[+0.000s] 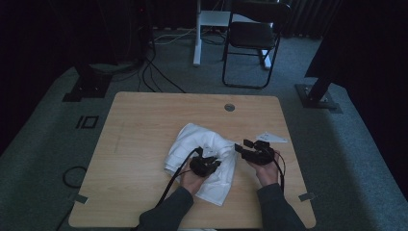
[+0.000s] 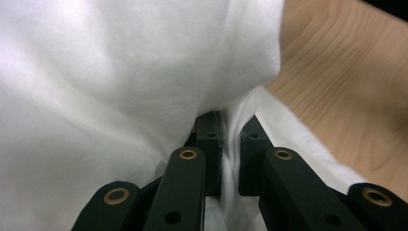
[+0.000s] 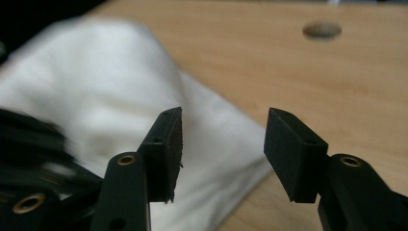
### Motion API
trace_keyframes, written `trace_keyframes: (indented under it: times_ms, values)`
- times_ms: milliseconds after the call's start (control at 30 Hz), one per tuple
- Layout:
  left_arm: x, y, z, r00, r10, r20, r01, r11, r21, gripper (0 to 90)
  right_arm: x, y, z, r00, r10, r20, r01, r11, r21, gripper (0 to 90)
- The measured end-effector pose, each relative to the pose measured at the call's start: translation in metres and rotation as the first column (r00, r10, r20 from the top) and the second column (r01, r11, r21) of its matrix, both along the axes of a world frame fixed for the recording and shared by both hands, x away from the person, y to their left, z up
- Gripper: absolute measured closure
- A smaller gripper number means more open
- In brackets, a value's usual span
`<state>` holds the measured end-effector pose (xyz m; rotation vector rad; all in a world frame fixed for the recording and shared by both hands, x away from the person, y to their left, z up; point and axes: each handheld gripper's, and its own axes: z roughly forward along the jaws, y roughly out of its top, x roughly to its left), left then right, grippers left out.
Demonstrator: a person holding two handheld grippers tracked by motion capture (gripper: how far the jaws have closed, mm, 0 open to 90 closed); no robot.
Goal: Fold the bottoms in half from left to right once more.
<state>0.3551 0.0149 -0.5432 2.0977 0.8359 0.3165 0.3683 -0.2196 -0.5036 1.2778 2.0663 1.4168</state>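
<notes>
Dim room — grey carpet, black folding chair, floor cables beyond.

We count one crumpled white cloth, one light wooden tabletop, two black handheld grippers, left and right, and one black folding chair.

A wooden counter carries a crumpled white cloth near its middle; 1 round hole sits at the far edge.
</notes>
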Motion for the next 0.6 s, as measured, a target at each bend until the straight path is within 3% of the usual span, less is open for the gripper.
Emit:
trace_keyframes:
  times_ms: [133,233,300,333,367,400,500,533,600]
  values:
    - [-0.001,0.0,0.0,1.0,-0.001,0.002,0.001,1.0,0.005,83.7,-0.004,0.007,0.01,0.9982,0.053,0.027,-0.055,0.9957,0.074,42.7]
    - [-0.001,0.0,0.001,1.0,-0.001,-0.001,0.001,1.0,0.005,83.2,0.0,0.022,0.007,0.9943,0.106,0.005,-0.106,0.9924,0.062,42.7]
    - [-0.001,0.001,0.002,1.0,-0.001,-0.01,0.001,1.0,0.0,82.5,0.005,0.033,0.002,0.9931,0.115,-0.024,-0.114,0.9932,0.024,51.5]
    - [-0.001,0.002,0.003,0.9997,-0.005,-0.023,0.005,1.0,-0.005,80.6,0.01,0.037,-0.002,0.9921,0.117,-0.046,-0.117,0.9931,-0.005,67.3]
    - [-0.001,0.002,0.003,0.9997,-0.005,-0.023,0.005,1.0,-0.005,77.8,0.01,0.037,-0.002,0.9921,0.117,-0.046,-0.117,0.9931,-0.005,67.3]
    - [-0.002,0.003,0.007,0.9981,-0.035,-0.051,0.034,0.9992,-0.02,70.7,0.018,0.042,-0.009,0.9899,0.113,-0.085,-0.118,0.9917,-0.051,81.4]
    - [-0.012,0.009,0.032,0.9958,-0.079,-0.046,0.077,0.9962,-0.041,63.4,0.026,0.041,-0.017,0.9884,0.09,-0.123,-0.099,0.9925,-0.072,84.5]
    - [-0.015,0.012,0.041,0.9957,-0.087,-0.032,0.085,0.9946,-0.061,62.7,0.029,0.04,-0.02,0.9883,0.078,-0.131,-0.089,0.9928,-0.08,84.8]
    - [-0.022,0.026,0.073,0.9949,-0.083,0.056,0.088,0.9914,-0.096,61.0,0.034,0.038,-0.025,0.9883,0.063,-0.139,-0.077,0.9924,-0.096,84.9]
